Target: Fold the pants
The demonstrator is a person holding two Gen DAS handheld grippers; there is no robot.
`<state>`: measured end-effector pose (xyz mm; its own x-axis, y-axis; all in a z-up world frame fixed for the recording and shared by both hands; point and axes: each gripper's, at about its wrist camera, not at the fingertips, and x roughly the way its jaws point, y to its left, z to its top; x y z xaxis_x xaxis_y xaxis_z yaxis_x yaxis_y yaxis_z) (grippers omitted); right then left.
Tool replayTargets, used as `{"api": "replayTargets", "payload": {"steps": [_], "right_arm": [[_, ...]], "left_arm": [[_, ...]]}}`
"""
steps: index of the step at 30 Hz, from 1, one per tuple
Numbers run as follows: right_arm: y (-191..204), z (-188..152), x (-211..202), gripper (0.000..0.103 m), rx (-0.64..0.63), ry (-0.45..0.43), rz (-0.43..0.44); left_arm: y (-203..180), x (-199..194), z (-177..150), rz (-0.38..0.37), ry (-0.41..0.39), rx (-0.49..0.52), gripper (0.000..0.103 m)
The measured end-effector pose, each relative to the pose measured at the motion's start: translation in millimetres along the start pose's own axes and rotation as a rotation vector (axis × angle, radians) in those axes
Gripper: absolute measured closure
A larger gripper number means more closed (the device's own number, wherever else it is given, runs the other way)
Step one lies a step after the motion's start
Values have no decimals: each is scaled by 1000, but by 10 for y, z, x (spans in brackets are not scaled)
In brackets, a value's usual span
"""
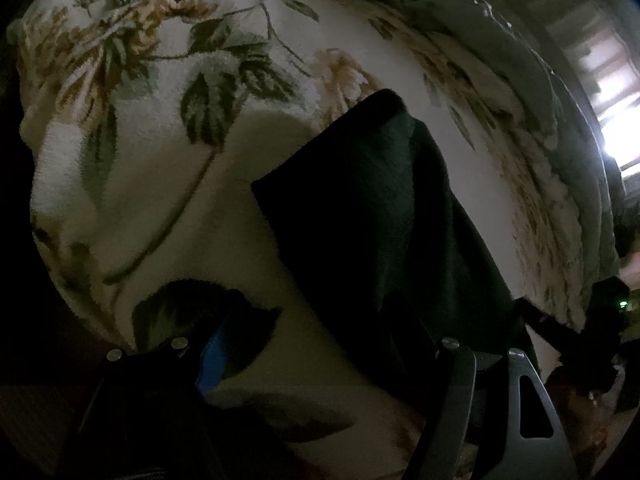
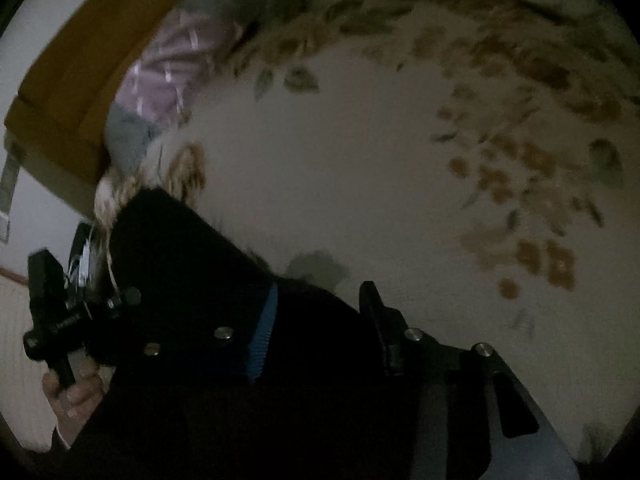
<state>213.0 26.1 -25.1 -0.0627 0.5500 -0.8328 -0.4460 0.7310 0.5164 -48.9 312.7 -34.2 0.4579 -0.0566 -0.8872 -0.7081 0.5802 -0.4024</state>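
Your left gripper (image 1: 320, 344) stands wide over the dark pants (image 1: 380, 208), which lie on the fleecy floral blanket (image 1: 160, 184) near its front edge. Whether your right gripper (image 2: 316, 320) grips cloth, you cannot tell. Catch both soft knit layers squarely before folding.

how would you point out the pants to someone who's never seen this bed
Start with the big cream floral blanket that covers the bed. On it, toward the near edge, lie the pants, a flat slab of cloth with a squared corner. They are the only plain, near-black thing on the patterned cover.
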Motion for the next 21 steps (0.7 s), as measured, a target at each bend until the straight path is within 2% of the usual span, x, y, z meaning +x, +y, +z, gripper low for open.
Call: {"api": "replayTargets", "payload": {"steps": [2, 6, 8, 9, 10, 12, 13, 17, 21], "right_arm": [[28, -17, 138, 60, -31, 55, 0], [130, -75, 228, 60, -108, 74, -32], [133, -79, 233, 64, -123, 74, -36], [148, -87, 232, 71, -136, 72, -41], [167, -94, 225, 75, -152, 71, -49], [229, -113, 193, 80, -181, 58, -80], [258, -128, 164, 82, -195, 48, -95], [390, -164, -66, 85, -218, -47, -136], [508, -178, -303, 85, -252, -160, -212]], "left_arm": [[-4, 17, 19, -8, -3, -4, 30], [-38, 111, 81, 4, 7, -1, 30], [-74, 119, 98, 18, 2, 11, 30], [-115, 118, 97, 36, -7, 34, 32], [-152, 113, 93, 48, -15, 48, 38], [-231, 53, 72, 51, -49, 95, 67], [-262, 22, 64, 20, -55, 114, 89], [-399, -211, -9, -5, -154, 194, 93], [-372, -400, -12, -67, -219, 221, 93]]}}
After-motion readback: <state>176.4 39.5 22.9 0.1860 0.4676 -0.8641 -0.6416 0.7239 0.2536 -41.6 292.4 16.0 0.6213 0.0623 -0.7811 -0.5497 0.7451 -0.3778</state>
